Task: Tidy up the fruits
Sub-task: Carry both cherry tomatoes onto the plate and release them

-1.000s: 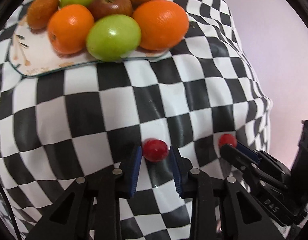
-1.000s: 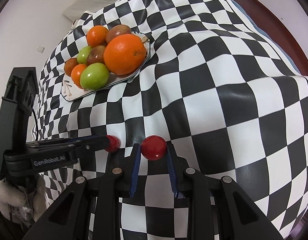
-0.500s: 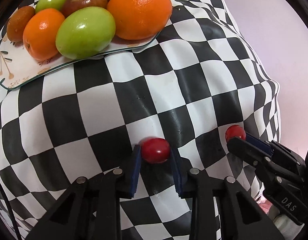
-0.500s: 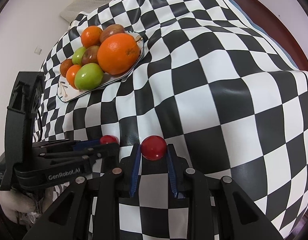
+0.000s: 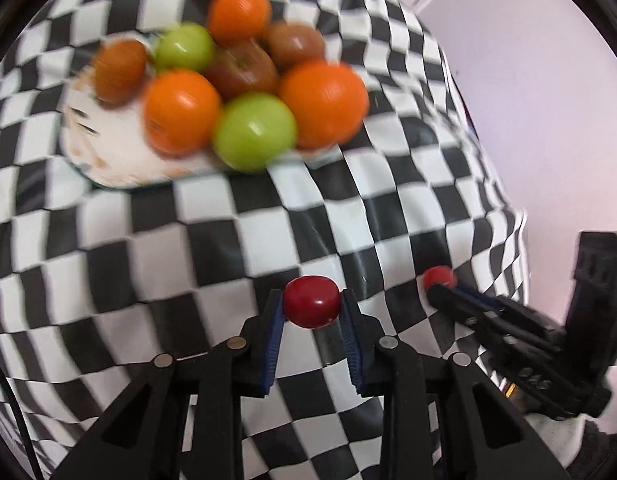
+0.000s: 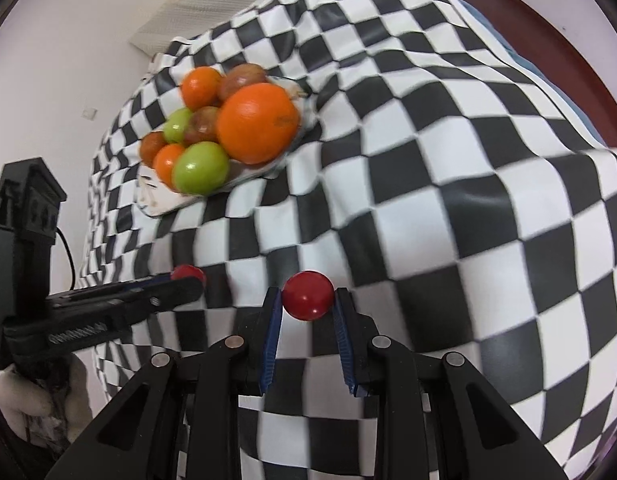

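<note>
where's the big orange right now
The big orange sits on the white plate upper left in the right wrist view, at the pile's right edge, beside a green apple.

Looks like a home room: table (image 6: 448,168) under a black-and-white checked cloth, decorated plate (image 5: 120,156) piled with oranges and apples, plain white walls, a wall socket (image 6: 89,113), dark wooden trim far right.
</note>
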A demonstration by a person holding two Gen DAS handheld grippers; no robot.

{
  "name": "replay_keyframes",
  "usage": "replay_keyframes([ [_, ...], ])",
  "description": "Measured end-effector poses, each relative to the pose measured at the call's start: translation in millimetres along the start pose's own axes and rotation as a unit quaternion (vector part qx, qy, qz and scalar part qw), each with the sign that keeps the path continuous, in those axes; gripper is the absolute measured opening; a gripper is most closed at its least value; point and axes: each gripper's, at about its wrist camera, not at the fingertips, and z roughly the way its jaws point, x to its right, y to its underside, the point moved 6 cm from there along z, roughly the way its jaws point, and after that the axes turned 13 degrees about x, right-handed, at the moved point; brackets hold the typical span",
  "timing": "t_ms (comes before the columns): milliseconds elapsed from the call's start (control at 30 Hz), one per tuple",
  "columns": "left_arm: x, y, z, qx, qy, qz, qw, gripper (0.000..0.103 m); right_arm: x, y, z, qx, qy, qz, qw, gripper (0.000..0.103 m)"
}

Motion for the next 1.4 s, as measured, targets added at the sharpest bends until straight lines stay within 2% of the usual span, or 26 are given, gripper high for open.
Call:
replay_keyframes([
  [133,-38,-31,-35,0.027,-0.012,-0.022,0.9993,0.025,-39,-8,21,-0.005,-0.042,-0.001,0.999,0.028],
  [233,-72,-55,-47,0.041,-0.029,-0.047,0.9976,0.025,-89,-18,51,-0.014,-0.091,0.003,0.996,0.028],
  [400,-116,-90,-39,0.039,-0.056,-0.072,0.995,0.025,-160,-32,92,-0.021,-0.129,-0.016,0.991,0.028],
  [533,-134,-105,-27,0.031,-0.065,-0.076,0.9945,0.025,-190,-44,125,-0.021,-0.119,-0.031,0.992,0.028],
  [667,-141,-110,-14,0.018,-0.061,-0.084,0.9944,0.026,-196,-52,148,-0.034,-0.106,-0.032,0.993,0.028],
  [800,-142,-101,1,-0.017,-0.058,-0.096,0.9936,0.027,-192,-53,161,-0.053,-0.091,-0.023,0.994,0.029],
  [833,-141,-97,5,-0.02,-0.06,-0.097,0.9932,0.031,-189,-53,162,-0.057,-0.086,-0.021,0.994,0.031],
  [867,-142,-95,6,-0.022,-0.058,-0.101,0.993,0.042,-186,-53,163,-0.061,-0.08,-0.017,0.995,0.034],
  [900,-144,-94,6,-0.021,-0.053,-0.106,0.9927,0.048,-183,-53,161,-0.063,-0.077,-0.013,0.995,0.046],
  [933,-145,-93,5,-0.019,-0.049,-0.111,0.9924,0.059,-179,-54,160,-0.063,-0.074,-0.008,0.995,0.062],
  [967,-146,-93,4,-0.017,-0.049,-0.113,0.9922,0.071,-175,-54,157,-0.063,-0.073,0.0,0.995,0.066],
  [1033,-145,-91,0,-0.012,-0.048,-0.113,0.9923,0.08,-169,-55,152,-0.065,-0.073,0.007,0.995,0.069],
  [1133,-144,-87,-10,0.0,-0.058,-0.104,0.9928,0.081,-163,-55,144,-0.07,-0.075,0.021,0.995,0.069],
  [1233,-148,-83,-35,0.035,-0.096,-0.089,0.9907,0.081,-160,-52,133,-0.078,-0.055,0.007,0.995,0.071],
  [1267,-148,-81,-42,0.048,-0.111,-0.084,0.989,0.081,-161,-51,126,-0.077,-0.044,-0.006,0.996,0.074],
  [1300,-148,-78,-50,0.061,-0.129,-0.078,0.9867,0.081,-161,-49,117,-0.073,-0.028,-0.027,0.997,0.088],
  [1333,-147,-74,-58,0.072,-0.144,-0.073,0.9842,0.081,-161,-48,107,-0.065,-0.013,-0.049,0.997,0.093],
  [1400,-146,-67,-67,0.086,-0.165,-0.068,0.9802,0.081,-161,-47,90,-0.054,0.001,-0.077,0.996,0.093],
])
